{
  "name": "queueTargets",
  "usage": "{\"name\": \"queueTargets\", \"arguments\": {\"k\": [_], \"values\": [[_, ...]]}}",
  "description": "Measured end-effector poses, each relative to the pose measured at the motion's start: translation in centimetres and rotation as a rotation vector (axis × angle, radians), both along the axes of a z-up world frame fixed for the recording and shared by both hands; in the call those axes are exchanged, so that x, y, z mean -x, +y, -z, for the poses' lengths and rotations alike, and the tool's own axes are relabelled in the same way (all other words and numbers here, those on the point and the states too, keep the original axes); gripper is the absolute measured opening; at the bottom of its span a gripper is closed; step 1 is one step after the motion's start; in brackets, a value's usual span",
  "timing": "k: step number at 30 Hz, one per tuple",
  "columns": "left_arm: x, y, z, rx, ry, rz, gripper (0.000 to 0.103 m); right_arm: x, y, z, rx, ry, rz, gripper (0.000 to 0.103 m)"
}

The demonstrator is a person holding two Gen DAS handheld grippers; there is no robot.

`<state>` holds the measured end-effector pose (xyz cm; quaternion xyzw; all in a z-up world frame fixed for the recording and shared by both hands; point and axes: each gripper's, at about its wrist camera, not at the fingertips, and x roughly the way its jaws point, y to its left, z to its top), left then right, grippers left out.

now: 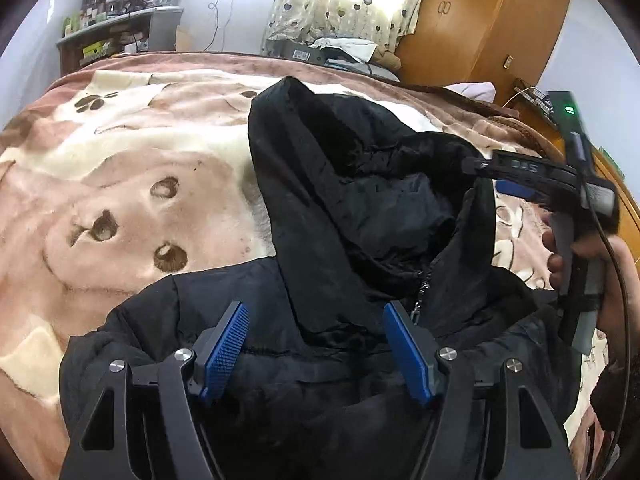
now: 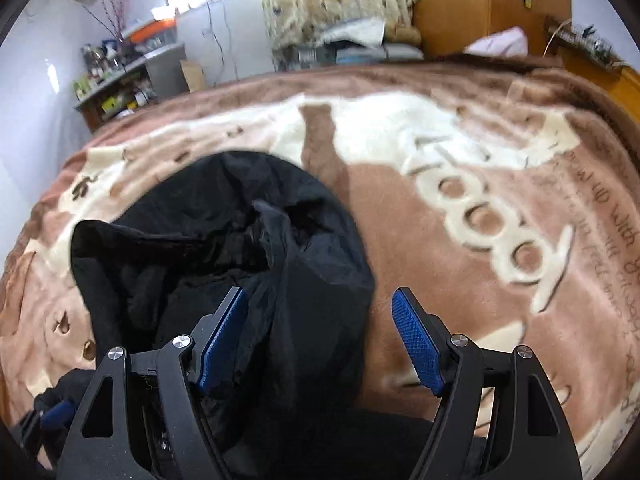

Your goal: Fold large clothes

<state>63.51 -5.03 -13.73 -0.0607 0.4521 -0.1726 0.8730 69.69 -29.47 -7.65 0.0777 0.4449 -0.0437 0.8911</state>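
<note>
A black hooded jacket (image 1: 360, 208) lies bunched on the bed, filling the lower centre and right of the left wrist view, its hood rising toward mid-frame. In the right wrist view the same jacket (image 2: 224, 248) sits in the lower left. The left gripper (image 1: 316, 344) hovers low over the jacket, jaws spread wide, gripping nothing. The right gripper (image 2: 320, 336) is likewise wide apart, its left pad (image 2: 224, 336) against the fabric. A brown-and-cream plush blanket (image 1: 132, 168) lies beneath. A wooden wardrobe (image 1: 480, 20) stands upper right.
</note>
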Motion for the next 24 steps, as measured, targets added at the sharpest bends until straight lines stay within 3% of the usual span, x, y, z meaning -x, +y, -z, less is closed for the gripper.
{"name": "queueTargets", "arguments": {"k": [1, 2, 3, 4, 6, 8, 12, 17, 24], "values": [[-0.2, 0.1, 0.0, 0.007, 0.004, 0.001, 0.070, -0.4, 0.1, 0.4, 0.004, 0.016, 0.011, 0.065], [-0.3, 0.1, 0.0, 0.008, 0.003, 0.002, 0.070, -0.3, 0.2, 0.6, 0.018, 0.018, 0.024, 0.038], [-0.5, 0.1, 0.0, 0.008, 0.005, 0.004, 0.070, -0.3, 0.3, 0.7, 0.049, 0.023, 0.037, 0.026], [-0.6, 0.1, -0.1, 0.009, 0.004, 0.001, 0.070, -0.1, 0.5, 0.6, 0.058, 0.019, 0.038, 0.025], [-1.0, 0.0, -0.2, 0.016, 0.006, -0.008, 0.070, 0.6, 0.8, 0.1, 0.062, -0.010, 0.004, 0.014], [-1.2, -0.1, -0.3, 0.029, 0.009, -0.018, 0.070, 1.7, 1.4, -0.8, 0.083, -0.053, -0.036, 0.011], [-1.2, 0.4, -0.7, 0.084, 0.010, -0.049, 0.070, 5.7, 1.4, -2.9, 0.031, -0.158, -0.117, 0.010], [-0.6, 0.7, -2.3, 0.105, -0.024, -0.064, 0.070, 10.7, 1.7, -4.1, 0.052, -0.224, -0.233, 0.010], [-0.4, 0.2, -4.3, 0.120, -0.048, -0.061, 0.070, 16.0, 1.4, -3.5, -0.043, -0.200, -0.326, 0.010]]}}
